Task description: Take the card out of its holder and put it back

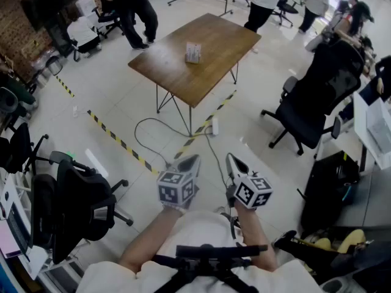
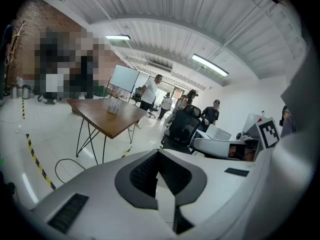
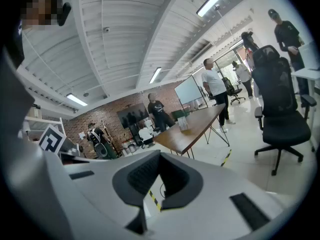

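A small card holder (image 1: 193, 52) with a card in it stands upright on the wooden table (image 1: 211, 72), far ahead of me across the floor. It also shows in the left gripper view as the card holder (image 2: 114, 106) and in the right gripper view as the card holder (image 3: 184, 124). My left gripper (image 1: 190, 160) and right gripper (image 1: 234, 159) are held side by side close to my body, well short of the table. Both have their jaws together with nothing between them. The left gripper (image 2: 159, 154) and right gripper (image 3: 160, 156) point over the floor toward the table.
A black office chair (image 1: 305, 112) stands right of the table, another chair (image 1: 73, 206) at my near left. Yellow-black tape (image 1: 122, 144), a cable and a power strip (image 1: 214, 126) lie on the floor between me and the table. People (image 1: 131, 5) stand beyond it.
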